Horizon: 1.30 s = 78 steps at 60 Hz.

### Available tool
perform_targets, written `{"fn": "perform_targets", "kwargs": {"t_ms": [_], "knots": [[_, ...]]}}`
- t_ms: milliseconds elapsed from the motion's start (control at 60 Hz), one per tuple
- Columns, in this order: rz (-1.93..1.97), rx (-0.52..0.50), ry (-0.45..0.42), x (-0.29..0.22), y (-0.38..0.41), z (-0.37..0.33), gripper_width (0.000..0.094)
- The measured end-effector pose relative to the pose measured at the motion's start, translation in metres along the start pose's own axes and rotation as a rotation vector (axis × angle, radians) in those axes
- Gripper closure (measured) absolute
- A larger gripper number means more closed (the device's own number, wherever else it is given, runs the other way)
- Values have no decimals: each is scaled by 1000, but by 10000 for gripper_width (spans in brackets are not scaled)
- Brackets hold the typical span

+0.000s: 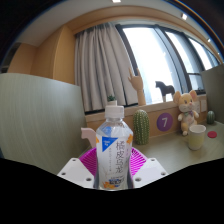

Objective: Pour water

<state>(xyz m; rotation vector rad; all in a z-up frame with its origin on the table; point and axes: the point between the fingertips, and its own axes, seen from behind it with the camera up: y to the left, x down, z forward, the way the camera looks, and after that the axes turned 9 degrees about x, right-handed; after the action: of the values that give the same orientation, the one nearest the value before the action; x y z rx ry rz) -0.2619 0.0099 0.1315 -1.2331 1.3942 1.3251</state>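
The bottle (116, 148) stood gripped between the gripper's (115, 166) fingers. Behind it on the bench (170, 150) stood a cactus (142, 127), with a mug (165, 123), teddy bear (187, 111) and cup (197, 137) further right.

Mounted on the gripper (113, 168), looking forward along its fingers, low over the tabletop (175, 160). Very near the bottle (116, 148); facing the window (165, 55) beyond the tabletop's far edge.
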Motion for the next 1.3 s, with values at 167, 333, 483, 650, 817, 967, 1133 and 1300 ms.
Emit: {"fn": "perform_targets", "kwargs": {"t_ms": [167,333,483,650,817,967,1133,1300], "knots": [[372,-11,-29,-60,-55,22,554],[720,5,-27,-91,-119,51,554],[1098,-46,-40,-107,-167,77,555],[1464,-84,-86,-118,-210,95,556],[1748,-111,-127,-123,-239,108,554],[1942,-107,-161,-119,-260,115,554],[2127,-119,-224,-113,-283,118,552],[2151,-105,-234,-107,-290,116,555]]}}
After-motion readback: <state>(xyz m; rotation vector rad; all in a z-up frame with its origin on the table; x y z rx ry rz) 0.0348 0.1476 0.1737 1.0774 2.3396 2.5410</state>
